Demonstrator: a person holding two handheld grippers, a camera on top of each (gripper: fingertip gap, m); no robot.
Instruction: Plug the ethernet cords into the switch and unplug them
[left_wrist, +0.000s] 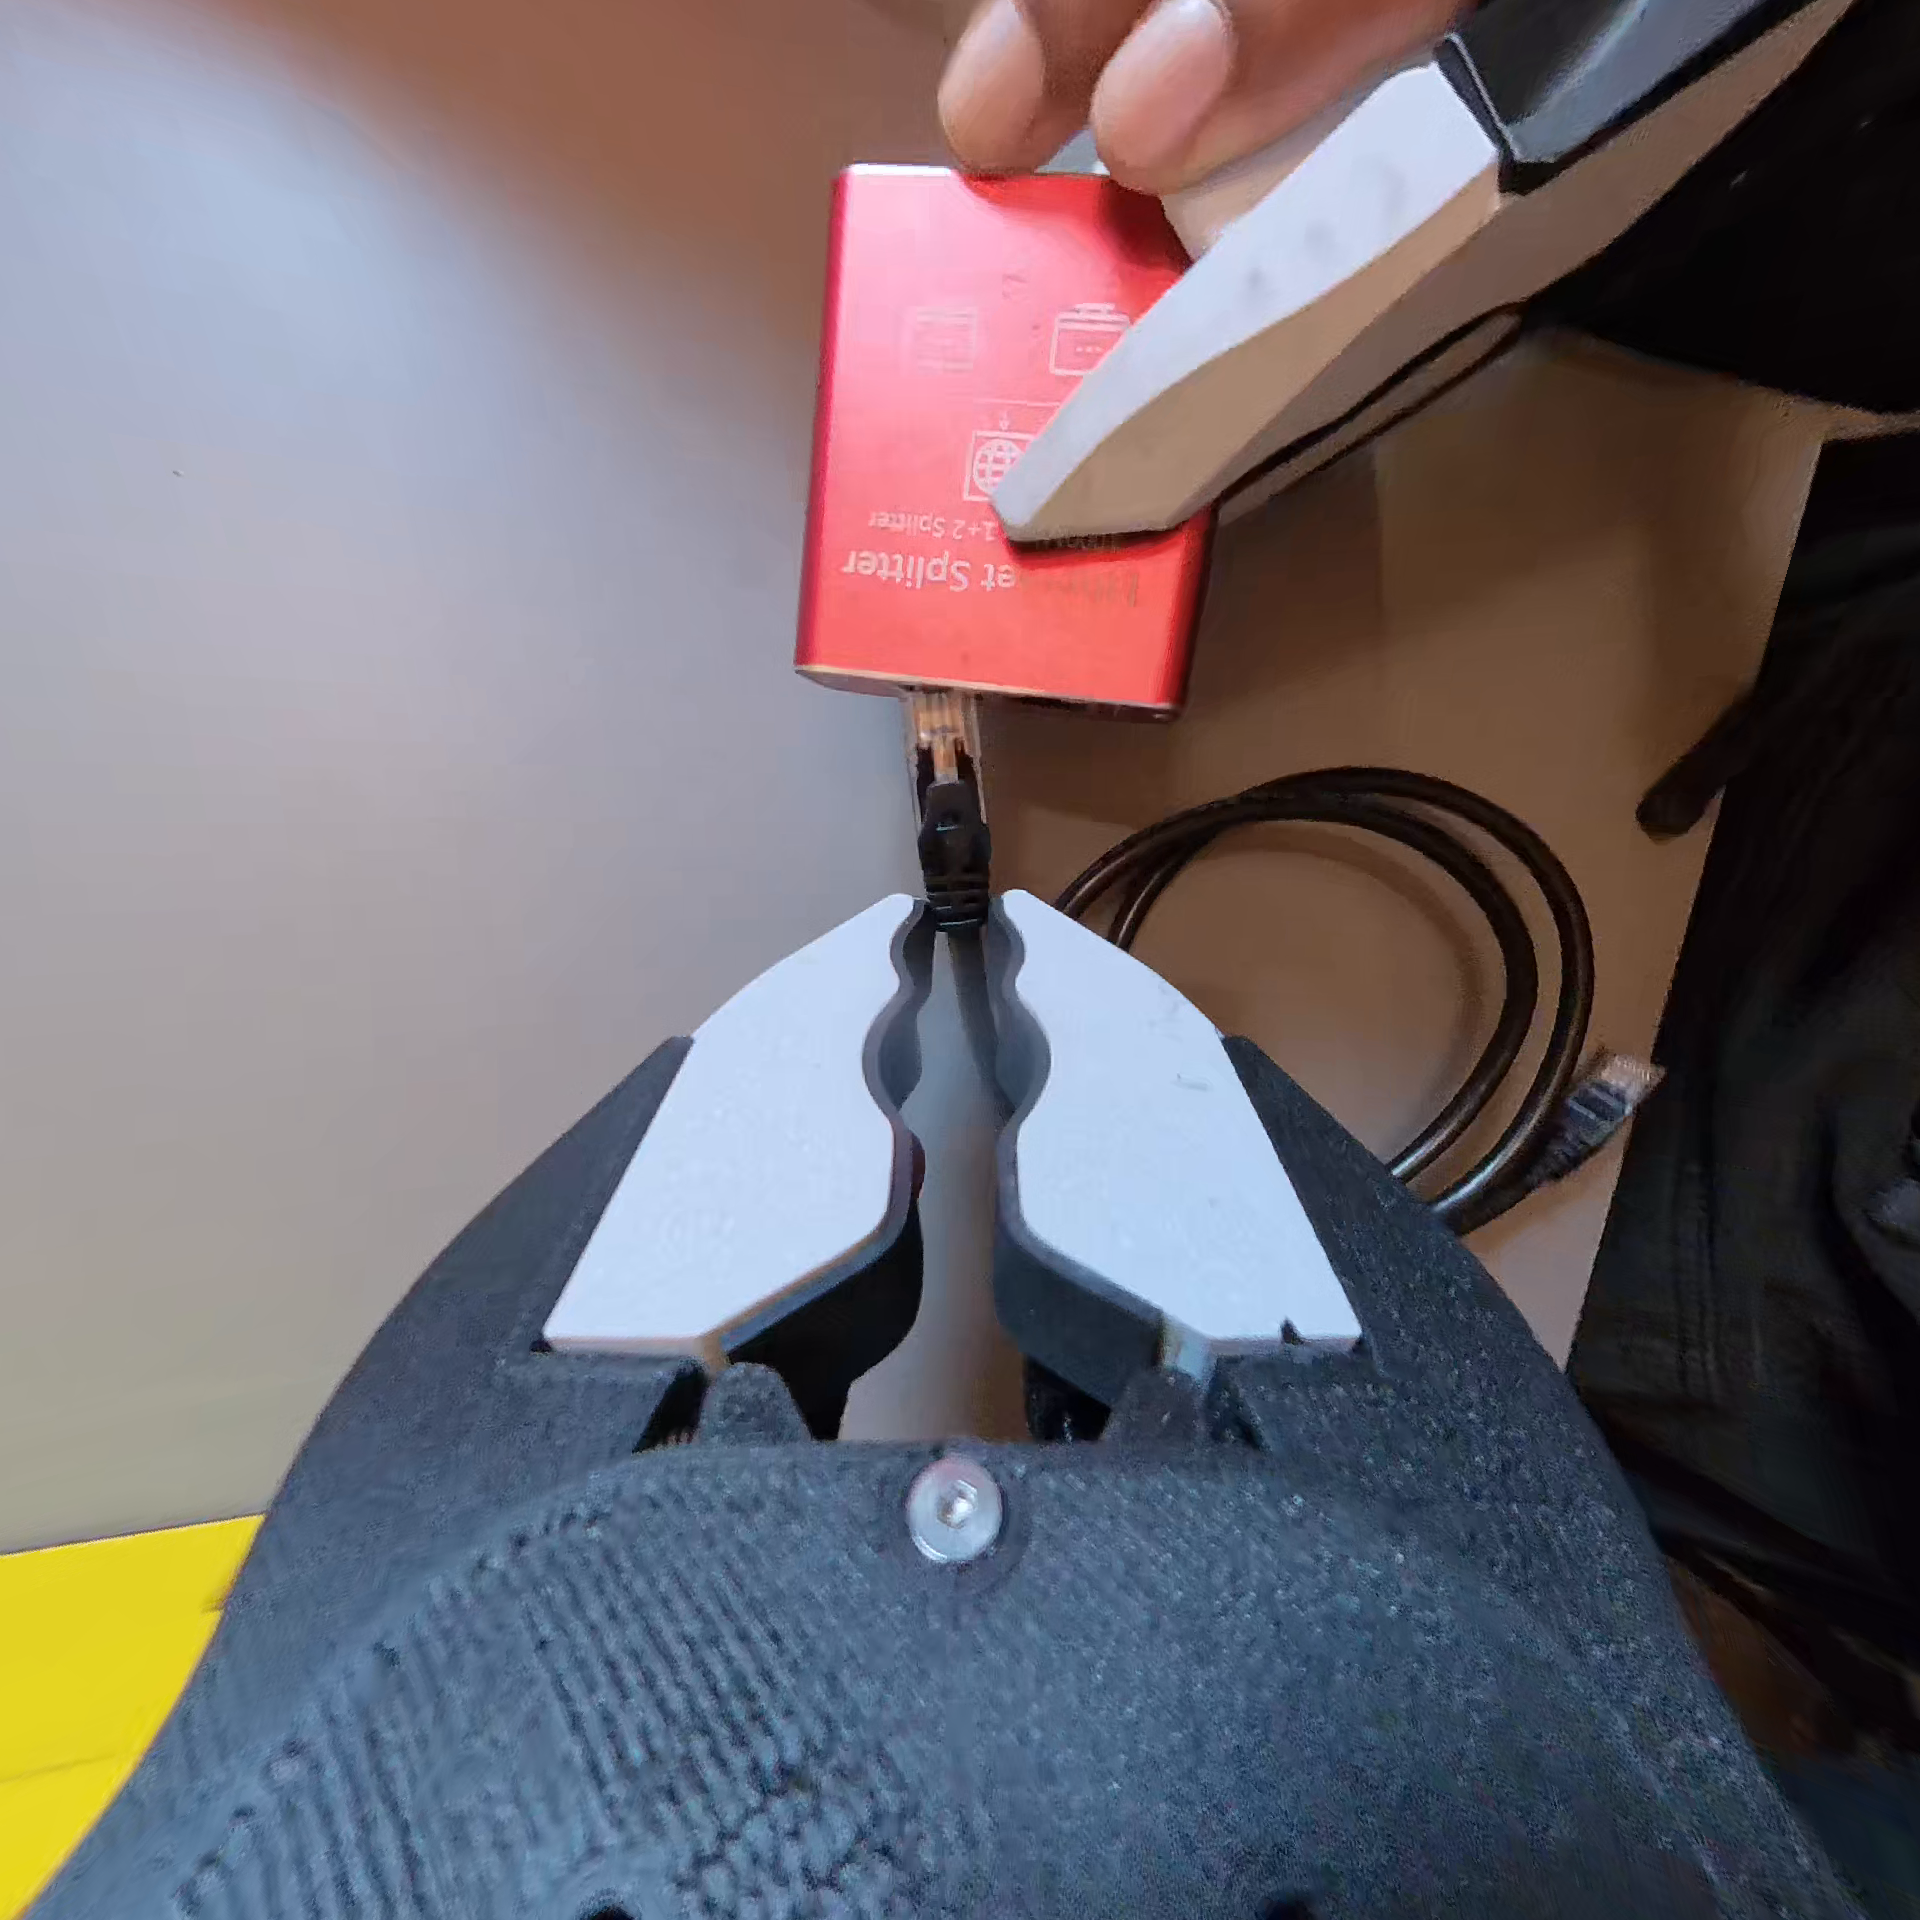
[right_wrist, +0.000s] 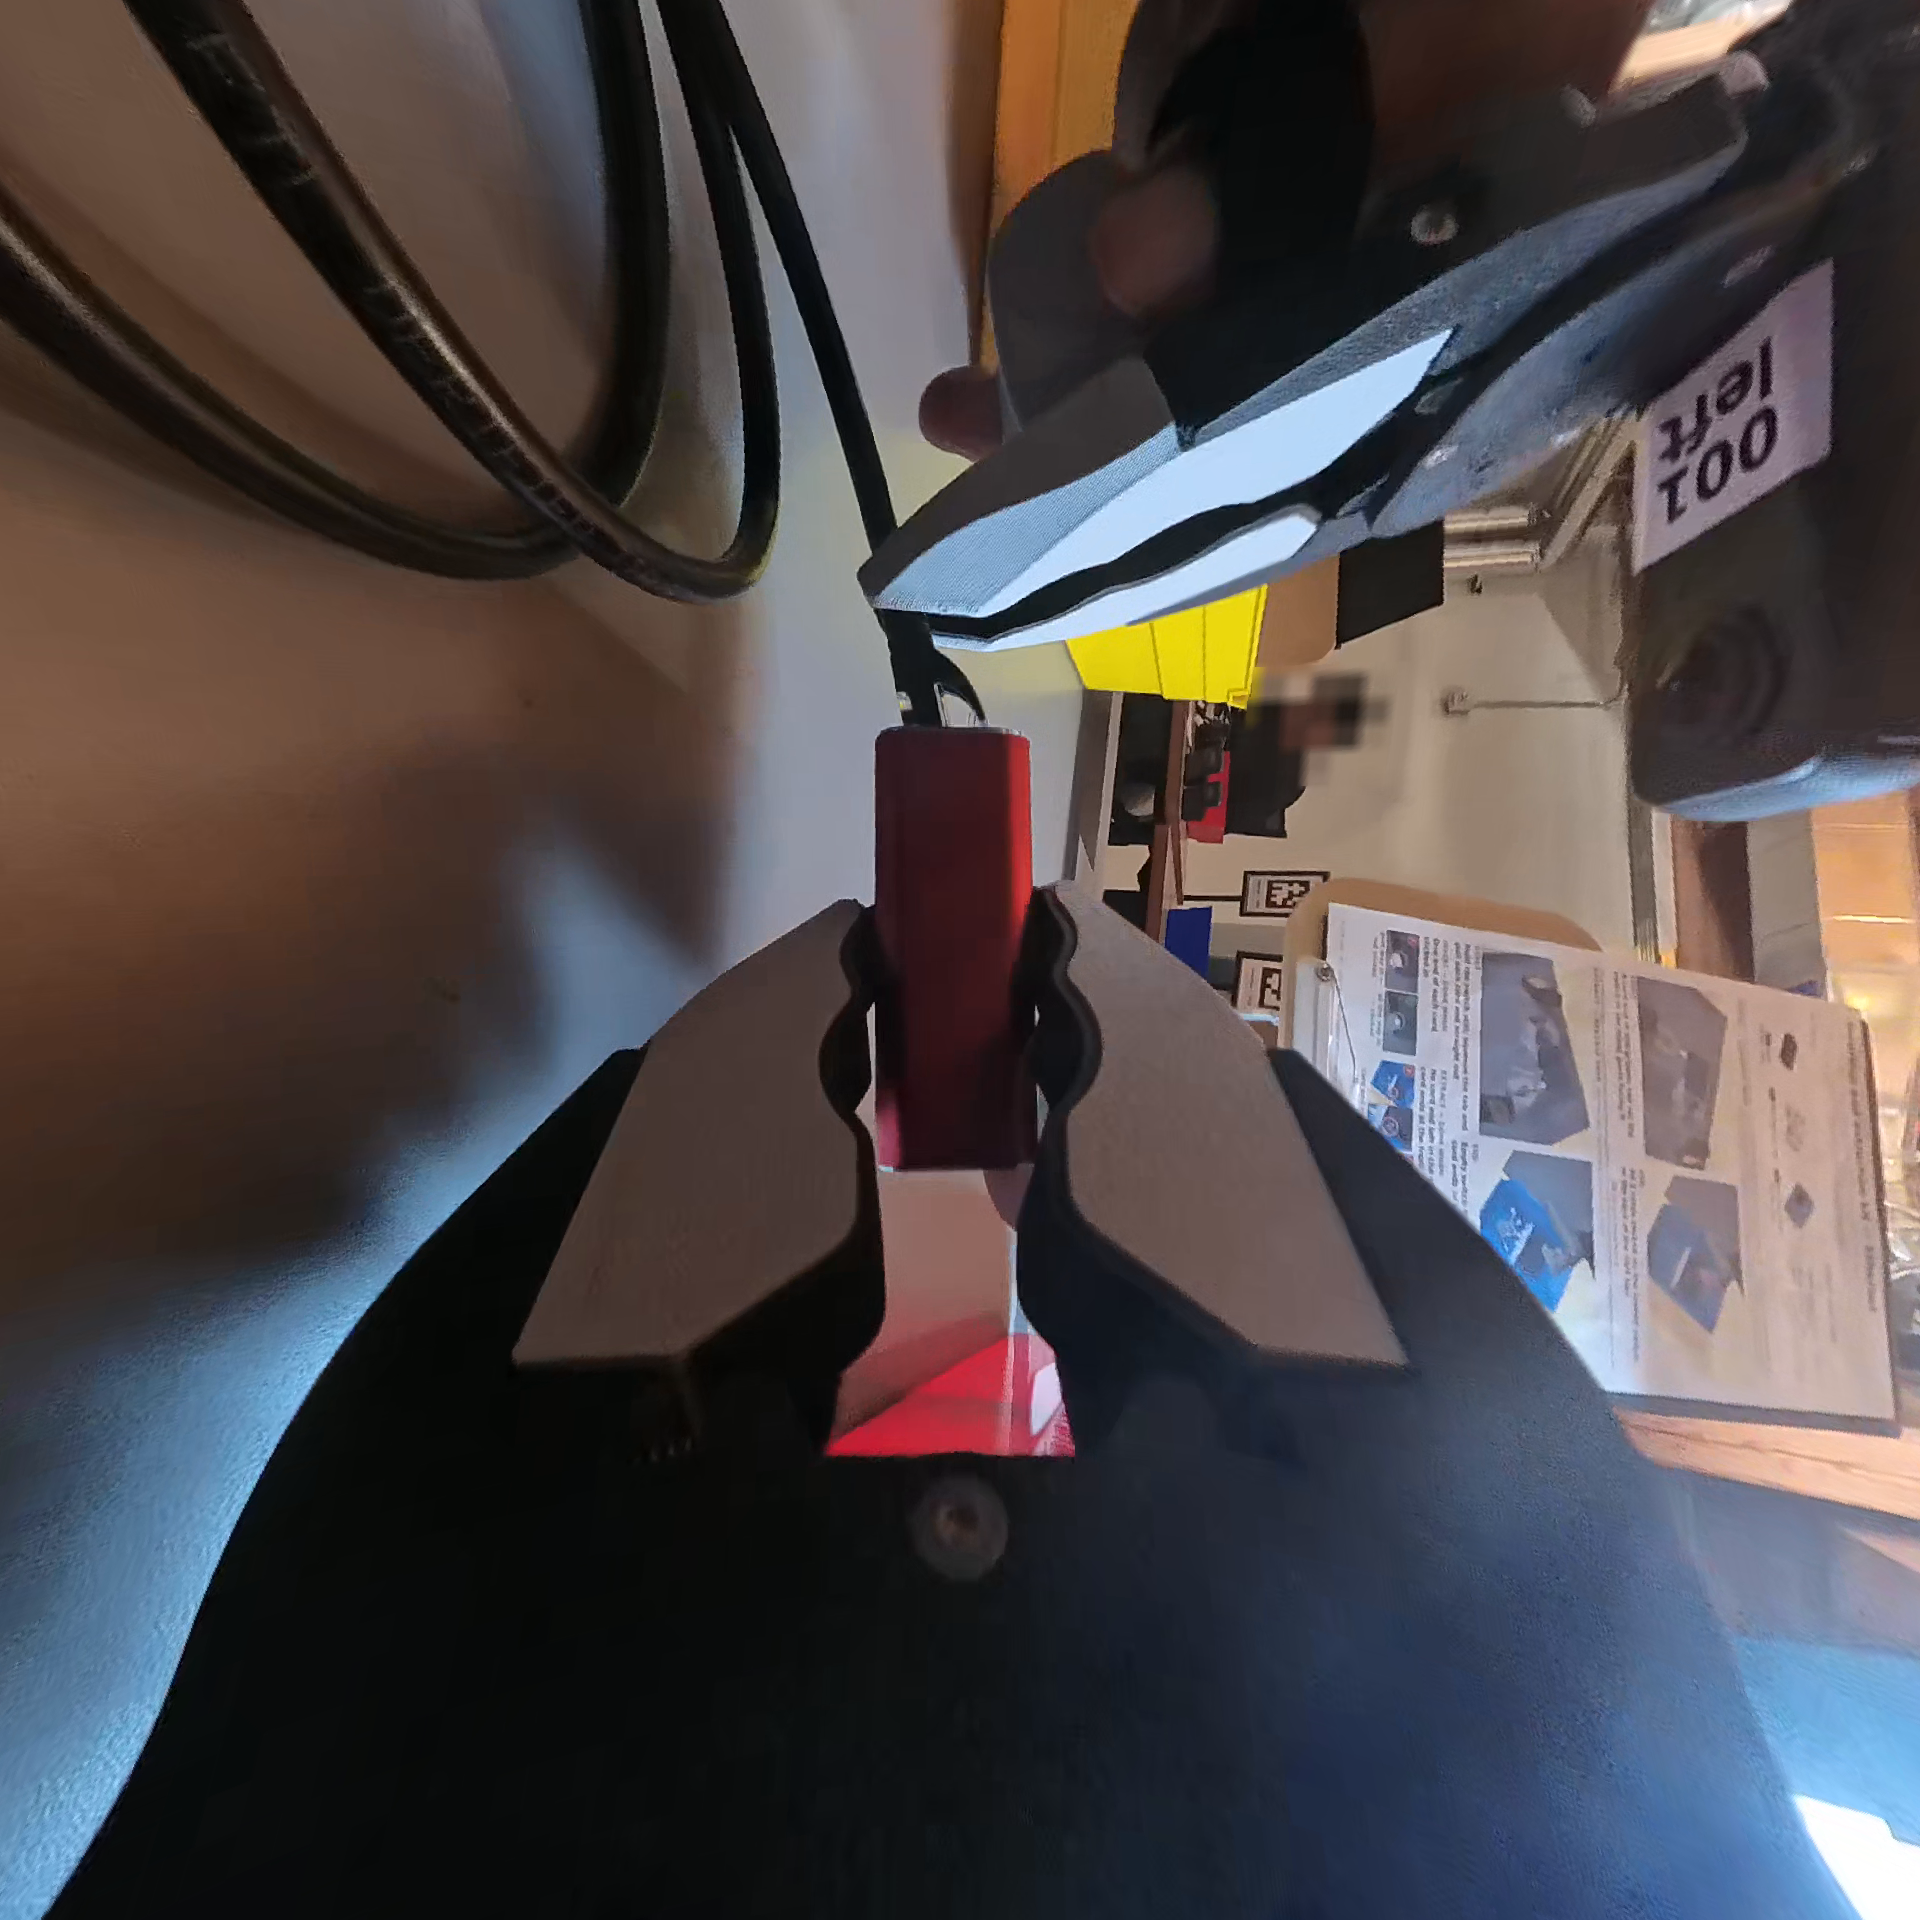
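A red metal switch box (left_wrist: 997, 436) is held above the table. My right gripper (right_wrist: 951, 925) is shut on its flat faces; one grey finger lies across the box's top in the left wrist view (left_wrist: 1226, 343). My left gripper (left_wrist: 958, 906) is shut on a black ethernet cord (left_wrist: 971, 997) just behind its plug (left_wrist: 943, 758). The clear plug tip sits at the left port on the box's near edge, partly outside it. In the right wrist view the left gripper (right_wrist: 914, 613) meets the cord at the box's far end (right_wrist: 951, 743).
The cord's slack lies coiled on the table (left_wrist: 1475, 977), with its other plug (left_wrist: 1600, 1101) at the right. A person's fingers (left_wrist: 1091, 83) rest near the box's far end. A yellow object (left_wrist: 94, 1704) is at the lower left. A printed sheet (right_wrist: 1621, 1143) lies to the right. One gripper's finger ends stand about 6 cm off the other's.
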